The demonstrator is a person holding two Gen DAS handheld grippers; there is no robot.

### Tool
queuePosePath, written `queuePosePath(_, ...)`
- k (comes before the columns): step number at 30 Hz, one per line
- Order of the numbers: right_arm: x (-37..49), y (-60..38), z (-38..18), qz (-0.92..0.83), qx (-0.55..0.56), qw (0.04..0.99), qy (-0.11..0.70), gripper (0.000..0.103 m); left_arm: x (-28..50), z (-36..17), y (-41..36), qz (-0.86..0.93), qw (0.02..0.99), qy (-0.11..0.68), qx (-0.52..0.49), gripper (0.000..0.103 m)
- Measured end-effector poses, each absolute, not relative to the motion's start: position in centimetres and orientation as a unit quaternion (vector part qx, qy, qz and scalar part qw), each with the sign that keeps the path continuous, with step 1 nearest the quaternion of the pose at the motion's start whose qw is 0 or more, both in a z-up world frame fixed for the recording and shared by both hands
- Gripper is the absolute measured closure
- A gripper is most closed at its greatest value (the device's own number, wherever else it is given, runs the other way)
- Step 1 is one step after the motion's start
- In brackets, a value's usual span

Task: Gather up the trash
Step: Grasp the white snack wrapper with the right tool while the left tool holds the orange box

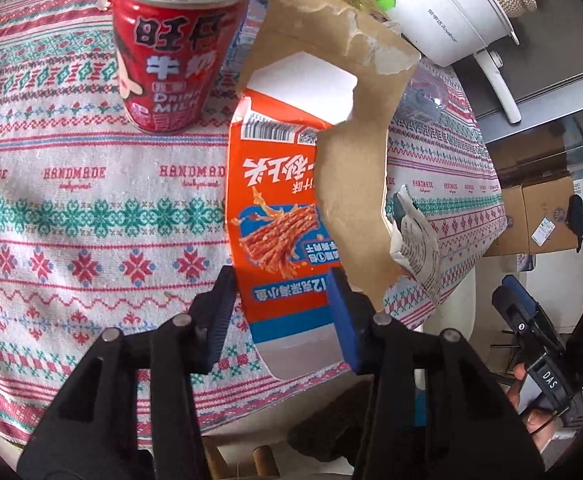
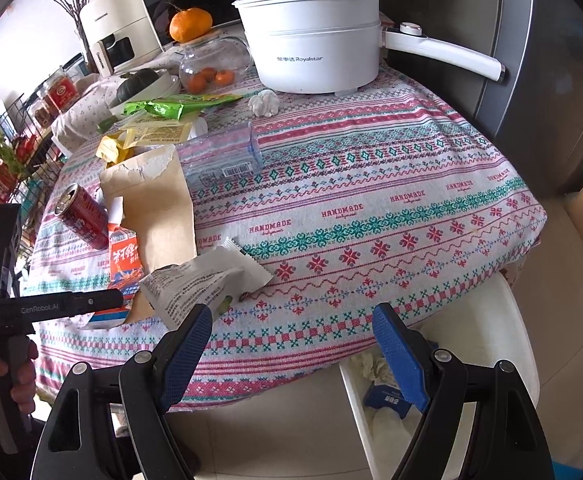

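Observation:
An orange snack box (image 1: 275, 208) lies flat near the table's front edge, with a torn brown paper envelope (image 1: 351, 152) partly over it. My left gripper (image 1: 281, 312) is open, its fingers either side of the box's near end; whether they touch it is unclear. A red milk can (image 1: 175, 48) stands behind. A white crumpled wrapper (image 2: 207, 280) lies at the table edge, just beyond my open, empty right gripper (image 2: 291, 344). The box (image 2: 125, 264), envelope (image 2: 155, 212) and can (image 2: 83, 216) also show in the right wrist view.
A white bin (image 2: 503, 344) with trash inside stands below the table edge at the right. A white electric pot (image 2: 311, 48), a glass jar of oranges (image 2: 211, 68), green and yellow wrappers (image 2: 163, 108) and a clear plastic package (image 2: 223, 160) sit farther back. Cardboard boxes (image 1: 539, 216) stand on the floor.

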State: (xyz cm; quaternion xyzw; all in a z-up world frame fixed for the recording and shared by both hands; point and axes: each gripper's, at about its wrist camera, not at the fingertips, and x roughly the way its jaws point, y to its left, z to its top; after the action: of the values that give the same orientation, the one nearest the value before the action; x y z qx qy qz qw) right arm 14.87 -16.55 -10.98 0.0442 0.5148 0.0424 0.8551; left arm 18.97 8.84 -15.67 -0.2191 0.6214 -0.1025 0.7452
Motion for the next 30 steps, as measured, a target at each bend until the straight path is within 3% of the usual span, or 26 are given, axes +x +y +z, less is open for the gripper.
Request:
queuePosePath(2, 14.9, -16.5, -11.2, 0.041, 0.043, 0.854, 0.517, 0.019, 18.6, -16.1, 9.3, -0.108, 0.732, 0.626, -0.247, 0.072)
queuePosePath(4, 14.9, -16.6, -11.3, 0.04, 0.044, 0.853, 0.518, 0.019, 18.2, -16.5, 9.8, -0.107, 0.723, 0.626, -0.27, 0.095)
queuePosePath(5, 14.9, -16.7, -11.3, 0.04, 0.046, 0.853, 0.519, 0.019, 18.0, -16.4, 9.9, -0.106, 0.724, 0.624, -0.274, 0.102)
queuePosePath(13, 14.9, -16.9, -11.4, 0.04, 0.051, 0.851, 0.522, 0.019, 17.9, -11.8, 9.0, -0.112, 0.798, 0.556, -0.202, 0.103)
queuePosePath(14, 14.9, -17.0, -11.5, 0.04, 0.054, 0.849, 0.524, 0.019, 18.1, -11.5, 8.8, -0.11, 0.805, 0.551, -0.189, 0.102)
queuePosePath(15, 14.9, -17.0, -11.6, 0.041, 0.057, 0.848, 0.526, 0.019, 18.3, -11.4, 8.8, -0.103, 0.81, 0.549, -0.178, 0.093)
queuePosePath(16, 15.0, -17.1, -11.7, 0.04, 0.06, 0.846, 0.528, 0.019, 18.8, -11.6, 9.1, -0.1, 0.814, 0.546, -0.17, 0.07)
queuePosePath(18, 15.1, -17.1, -11.9, 0.04, 0.065, 0.843, 0.532, 0.019, 19.4, -12.1, 9.6, -0.083, 0.823, 0.538, -0.162, 0.038)
queuePosePath(30, 16.5, -18.5, -13.0, 0.039, 0.086, 0.833, 0.545, 0.019, 23.8, -14.9, 6.2, -0.106, 0.853, 0.498, -0.113, 0.036)
